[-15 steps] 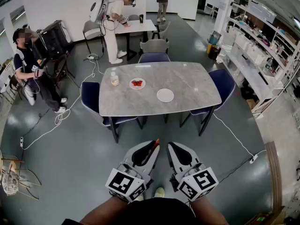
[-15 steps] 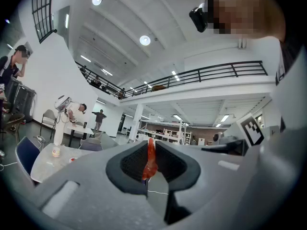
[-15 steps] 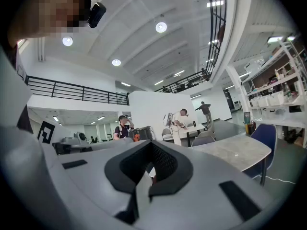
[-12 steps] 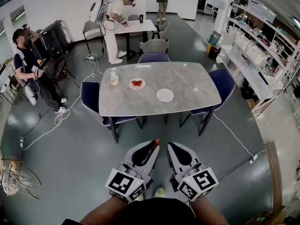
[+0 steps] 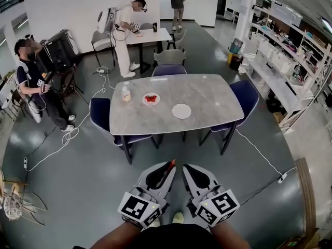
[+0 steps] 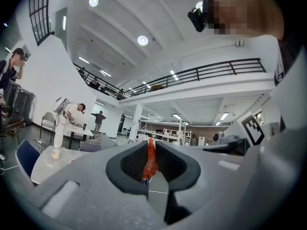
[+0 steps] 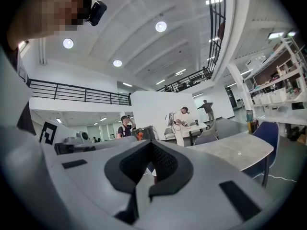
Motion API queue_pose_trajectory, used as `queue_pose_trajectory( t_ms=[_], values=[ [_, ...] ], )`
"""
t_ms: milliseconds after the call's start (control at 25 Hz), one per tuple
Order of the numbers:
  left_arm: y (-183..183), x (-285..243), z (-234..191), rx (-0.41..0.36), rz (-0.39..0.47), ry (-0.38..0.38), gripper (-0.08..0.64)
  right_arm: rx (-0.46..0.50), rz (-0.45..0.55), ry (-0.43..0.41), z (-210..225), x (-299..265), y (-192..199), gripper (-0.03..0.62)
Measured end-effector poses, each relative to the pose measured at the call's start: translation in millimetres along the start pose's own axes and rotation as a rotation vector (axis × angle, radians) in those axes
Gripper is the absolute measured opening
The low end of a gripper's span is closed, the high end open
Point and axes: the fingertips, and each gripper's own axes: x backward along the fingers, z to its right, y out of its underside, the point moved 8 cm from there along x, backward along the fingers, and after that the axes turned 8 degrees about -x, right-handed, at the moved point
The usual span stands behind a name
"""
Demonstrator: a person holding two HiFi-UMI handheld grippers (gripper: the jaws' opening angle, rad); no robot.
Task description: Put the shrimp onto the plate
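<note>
My left gripper (image 5: 167,171) is held low over the floor, well short of the table, shut on an orange-red shrimp (image 5: 170,166). In the left gripper view the shrimp (image 6: 150,159) stands upright, pinched between the dark pads. Beside it, my right gripper (image 5: 184,169) is shut with nothing in it; its pads (image 7: 163,163) meet in the right gripper view. On the grey table (image 5: 207,95) lie an empty white plate (image 5: 181,111) and a small plate with red shrimp (image 5: 151,98).
A small bottle (image 5: 125,94) stands on the table's left end. Dark blue chairs (image 5: 100,114) ring the table, and cables (image 5: 259,152) run over the floor. A person (image 5: 32,79) stands at the left; two others are farther back. Shelving (image 5: 290,61) lines the right wall.
The whole view has shifted slightly: the table sits a little lower in the picture and both grippers sit lower. The left gripper still holds the shrimp.
</note>
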Motion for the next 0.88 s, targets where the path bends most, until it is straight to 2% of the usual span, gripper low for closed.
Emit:
queue_pose_trajectory(
  t_ms=[880],
  values=[
    [8.8,-40.1,21.0,-0.006,-0.021,-0.06,0.057,-0.04,0.018,-0.024,54.0,21.7,-11.5,0.0]
  ],
)
